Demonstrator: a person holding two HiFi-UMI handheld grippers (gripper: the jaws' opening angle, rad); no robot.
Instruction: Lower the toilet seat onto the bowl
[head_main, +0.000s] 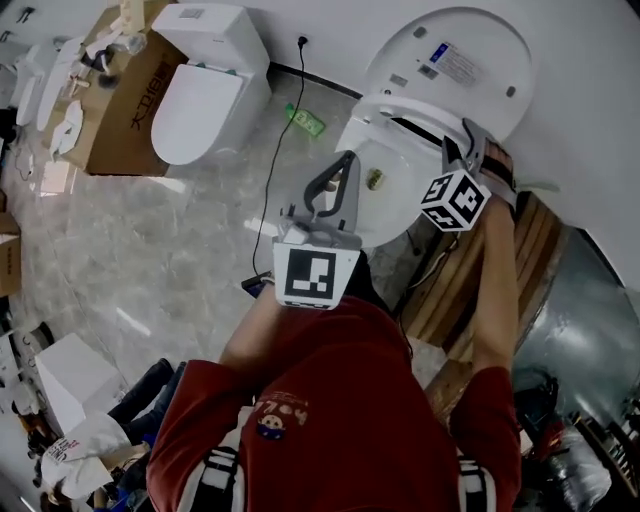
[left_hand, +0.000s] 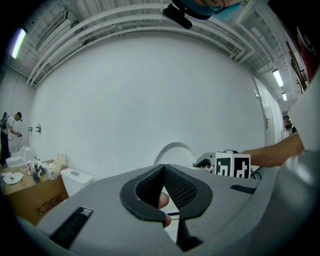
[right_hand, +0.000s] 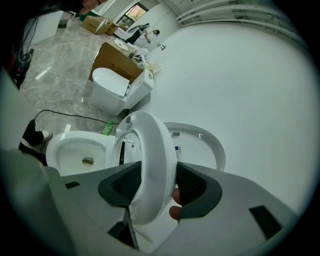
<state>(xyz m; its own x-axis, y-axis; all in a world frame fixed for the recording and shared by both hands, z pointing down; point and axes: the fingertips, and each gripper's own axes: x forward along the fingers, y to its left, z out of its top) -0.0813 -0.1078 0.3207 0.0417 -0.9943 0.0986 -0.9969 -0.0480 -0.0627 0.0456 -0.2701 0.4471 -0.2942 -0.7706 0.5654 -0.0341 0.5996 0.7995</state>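
Toilet seat (right_hand: 150, 135) in right gripper (right_hand: 158, 166), wide-jawed

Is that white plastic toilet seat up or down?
Up: the white plastic toilet seat stands raised in the right gripper, the white bowl uncovered.

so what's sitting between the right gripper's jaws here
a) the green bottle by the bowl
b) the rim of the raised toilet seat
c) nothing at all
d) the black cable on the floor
b: in the right gripper view the white rim of the toilet seat fills the gap of the right gripper, a pad against each face, with the lid still up behind it.
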